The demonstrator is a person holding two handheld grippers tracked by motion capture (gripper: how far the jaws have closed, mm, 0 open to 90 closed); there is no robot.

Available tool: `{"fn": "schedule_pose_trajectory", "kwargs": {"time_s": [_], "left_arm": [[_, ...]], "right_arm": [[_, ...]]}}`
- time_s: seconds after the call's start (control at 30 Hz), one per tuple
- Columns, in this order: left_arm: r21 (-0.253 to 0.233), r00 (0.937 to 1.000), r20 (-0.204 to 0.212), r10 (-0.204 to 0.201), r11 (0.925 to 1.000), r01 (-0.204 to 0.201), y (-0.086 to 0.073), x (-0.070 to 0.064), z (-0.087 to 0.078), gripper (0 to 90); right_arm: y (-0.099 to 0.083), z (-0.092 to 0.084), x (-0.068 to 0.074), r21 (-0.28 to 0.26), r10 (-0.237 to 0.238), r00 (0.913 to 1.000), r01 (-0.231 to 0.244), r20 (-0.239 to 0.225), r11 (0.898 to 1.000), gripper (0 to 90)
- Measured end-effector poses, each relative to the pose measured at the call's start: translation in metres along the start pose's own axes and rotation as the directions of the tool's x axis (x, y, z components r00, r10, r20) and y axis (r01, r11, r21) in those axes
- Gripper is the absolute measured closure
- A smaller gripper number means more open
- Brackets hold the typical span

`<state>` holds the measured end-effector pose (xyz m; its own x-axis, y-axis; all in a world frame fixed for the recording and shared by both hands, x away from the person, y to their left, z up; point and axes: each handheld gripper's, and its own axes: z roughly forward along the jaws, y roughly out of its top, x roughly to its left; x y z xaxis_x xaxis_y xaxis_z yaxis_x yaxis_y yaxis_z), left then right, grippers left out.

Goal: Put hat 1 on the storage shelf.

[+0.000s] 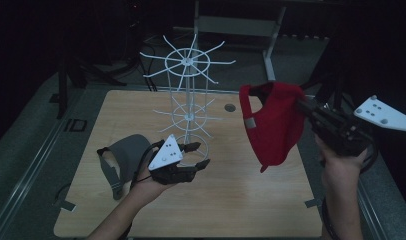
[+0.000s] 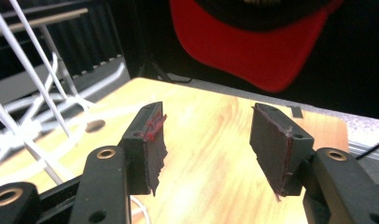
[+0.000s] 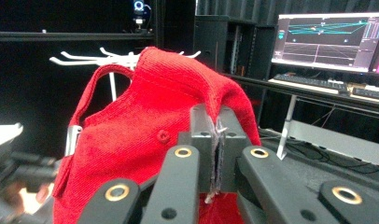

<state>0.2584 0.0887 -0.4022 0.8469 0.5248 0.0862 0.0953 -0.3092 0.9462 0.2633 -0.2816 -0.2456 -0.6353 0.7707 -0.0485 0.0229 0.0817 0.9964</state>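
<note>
**Red cap held aloft, left gripper low and empty**

Your right gripper (image 1: 307, 107) is raised beside the worktop (image 1: 241, 200), jaws clamped on the red cap (image 1: 273, 122), which hangs in the air. Your left gripper (image 1: 198, 155) hovers low by the white wire rack (image 1: 188, 90), jaws wide apart; the grey cap (image 1: 123, 155) lies just behind it.

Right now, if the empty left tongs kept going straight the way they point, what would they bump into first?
Probably the bare wooden tabletop, as the open left tongs tilt down toward it; the hanging red fabric cap sits higher, though depth is unclear.
</note>
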Motion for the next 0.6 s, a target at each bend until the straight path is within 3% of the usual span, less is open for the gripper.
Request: {"fn": "schedule_pose_trajectory", "kwargs": {"time_s": [0.3, 0.6], "left_arm": [[0.021, 0.9984, 0.002, -0.056, 0.9982, 0.056, -0.03, -0.003, -0.003, 34.0], [0.027, 0.9974, -0.009, -0.072, 0.9971, 0.072, -0.04, -0.005, -0.008, 34.1]], "right_arm": [[0.024, 0.035, -0.014, -0.02, 0.01, 0.9994, -0.009, 0.033, 1.0, 88.1], [0.034, 0.068, -0.019, 0.011, 0.002, 0.9989, -0.003, 0.046, 1.0, 88.1]]}}
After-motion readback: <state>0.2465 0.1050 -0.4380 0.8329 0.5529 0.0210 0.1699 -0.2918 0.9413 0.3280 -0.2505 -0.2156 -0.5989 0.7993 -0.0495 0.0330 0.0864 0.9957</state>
